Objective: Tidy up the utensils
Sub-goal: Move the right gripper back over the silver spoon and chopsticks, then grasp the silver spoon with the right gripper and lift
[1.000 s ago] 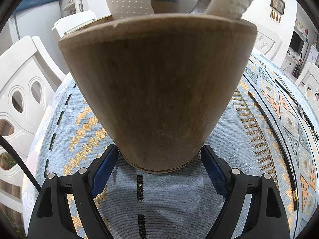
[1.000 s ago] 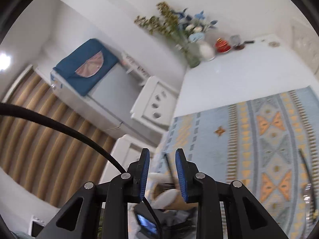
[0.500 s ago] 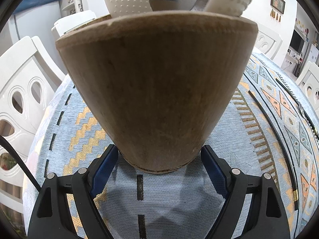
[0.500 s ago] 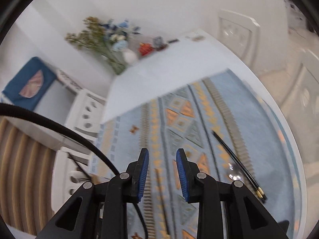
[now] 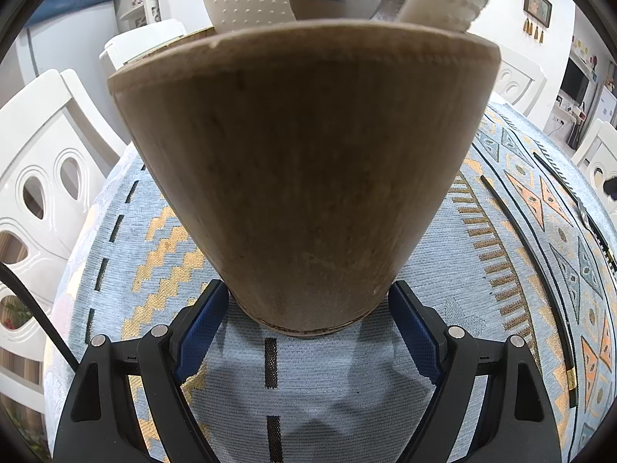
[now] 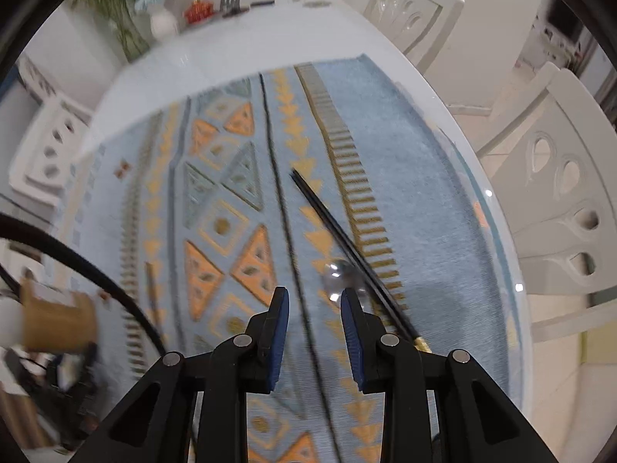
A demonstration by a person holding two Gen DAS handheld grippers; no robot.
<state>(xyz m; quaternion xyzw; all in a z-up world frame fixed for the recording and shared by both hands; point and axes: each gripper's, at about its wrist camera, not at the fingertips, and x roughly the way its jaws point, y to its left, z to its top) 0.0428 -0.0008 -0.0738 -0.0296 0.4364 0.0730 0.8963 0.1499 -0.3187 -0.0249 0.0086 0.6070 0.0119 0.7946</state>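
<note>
White dining chairs ring the surface [image 6: 435, 177], spread with a blue patterned cloth. The left hand-held gripper [image 5: 308, 322] stays clamped on the tan wooden utensil holder [image 5: 304, 177], while the right hand-held gripper [image 6: 314, 310], parted and empty, has swung down from the room. Black chopsticks [image 6: 339, 239] and a metal spoon [image 6: 339, 274] lie at its one o'clock, likely next for the holder.

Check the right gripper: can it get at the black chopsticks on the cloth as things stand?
Probably yes. The right gripper hangs empty, jaws apart, over the patterned cloth. The chopsticks lie uncovered just ahead, to its right. A metal spoon lies against them and may crowd the grasp.
</note>
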